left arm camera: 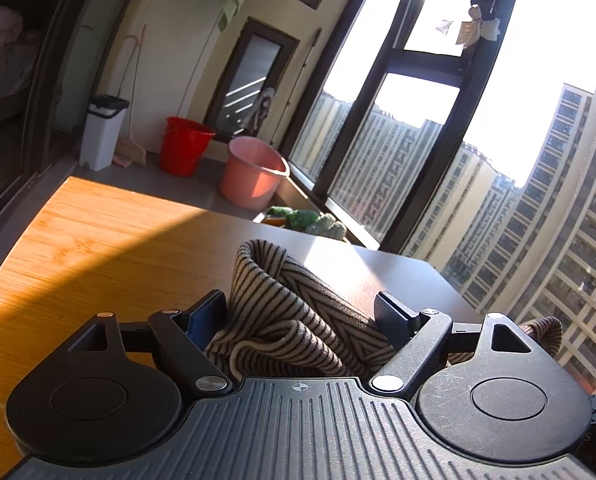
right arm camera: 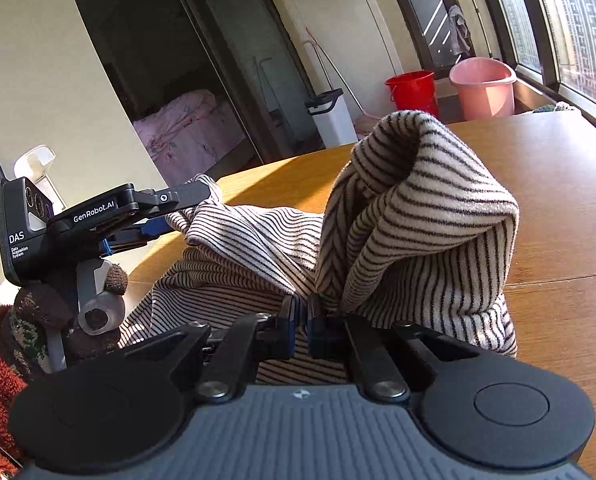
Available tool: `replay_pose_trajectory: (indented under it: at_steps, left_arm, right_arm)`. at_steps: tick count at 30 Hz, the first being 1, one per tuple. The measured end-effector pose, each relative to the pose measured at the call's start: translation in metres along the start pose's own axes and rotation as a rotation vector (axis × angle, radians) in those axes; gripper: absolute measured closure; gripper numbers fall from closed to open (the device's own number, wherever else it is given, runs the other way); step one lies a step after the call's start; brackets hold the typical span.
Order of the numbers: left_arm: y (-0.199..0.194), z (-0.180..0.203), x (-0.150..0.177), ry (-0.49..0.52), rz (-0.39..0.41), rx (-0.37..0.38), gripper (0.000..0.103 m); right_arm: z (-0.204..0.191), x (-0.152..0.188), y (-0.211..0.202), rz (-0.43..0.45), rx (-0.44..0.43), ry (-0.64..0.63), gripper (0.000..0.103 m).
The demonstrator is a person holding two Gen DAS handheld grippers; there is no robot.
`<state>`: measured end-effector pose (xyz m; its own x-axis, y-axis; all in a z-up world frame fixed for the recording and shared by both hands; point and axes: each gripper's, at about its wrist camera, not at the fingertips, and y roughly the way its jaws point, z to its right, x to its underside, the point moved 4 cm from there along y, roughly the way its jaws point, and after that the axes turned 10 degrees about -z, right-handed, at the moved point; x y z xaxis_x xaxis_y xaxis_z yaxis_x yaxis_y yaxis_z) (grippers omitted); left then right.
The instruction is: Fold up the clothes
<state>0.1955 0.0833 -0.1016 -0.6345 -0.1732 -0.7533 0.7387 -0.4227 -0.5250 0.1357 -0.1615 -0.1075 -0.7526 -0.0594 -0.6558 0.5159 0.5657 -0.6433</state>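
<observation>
**Operator:** Striped knit fills both jaw sets. What is the grip status?

**Technician:** Right gripper (right arm camera: 302,314): jaws together, clamped on a bunched fold of the striped garment (right arm camera: 418,216). Left gripper (left arm camera: 300,310): jaws stand apart, with cloth lying between them; from the right wrist view it reaches into the garment's far edge, but a firm pinch cannot be confirmed.

**Operator:** Garment position?

**Technician:** Partly lifted, the remainder draped on the wooden table (right arm camera: 558,200).

**Operator:** Procedure for the fold?

**Technician:** Secure the left edge first. Keep both held edges level and taut, carry them across together, then lower flat before release. Slack risks a crooked crease.
</observation>
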Motion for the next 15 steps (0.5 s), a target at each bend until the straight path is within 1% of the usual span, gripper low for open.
replay_pose_trajectory:
  at_steps: [2, 4, 5, 6, 7, 8, 9, 12, 14, 15]
  left_arm:
    - [-0.011, -0.007, -0.006, 0.031, -0.01, -0.052, 0.018]
    - [-0.036, -0.012, -0.015, 0.115, 0.012, -0.145, 0.016]
    - [-0.05, -0.014, -0.019, 0.161, 0.021, -0.185, 0.014]
    - [-0.064, -0.017, -0.023, 0.203, 0.02, -0.22, 0.009]
    - [-0.081, -0.017, -0.027, 0.245, 0.004, -0.253, 0.007]
    - [-0.091, -0.016, -0.029, 0.265, -0.009, -0.265, 0.007]
    - [-0.102, -0.017, -0.03, 0.279, -0.027, -0.265, 0.006]
    - [-0.117, -0.008, -0.037, 0.256, -0.059, -0.17, 0.003]
    - [-0.108, 0.003, -0.042, 0.221, -0.055, -0.069, 0.0]
    - [-0.095, 0.01, -0.044, 0.211, -0.056, -0.03, 0.0]
  right_arm:
    - [-0.004, 0.0, 0.0, -0.017, 0.017, -0.039, 0.098]
    - [-0.008, 0.001, 0.002, -0.037, 0.023, -0.072, 0.095]
    - [-0.008, 0.0, 0.003, -0.043, 0.017, -0.069, 0.095]
    - [-0.007, 0.0, 0.004, -0.049, 0.011, -0.066, 0.095]
    - [-0.007, -0.001, 0.005, -0.052, 0.005, -0.06, 0.095]
    - [-0.006, -0.002, 0.006, -0.055, 0.0, -0.055, 0.095]
    - [-0.007, -0.002, 0.007, -0.059, -0.002, -0.058, 0.095]
    - [-0.011, 0.0, 0.01, -0.087, -0.005, -0.086, 0.092]
    - [-0.015, 0.001, 0.011, -0.086, 0.007, -0.105, 0.091]
    - [-0.016, 0.001, 0.01, -0.085, 0.013, -0.111, 0.091]
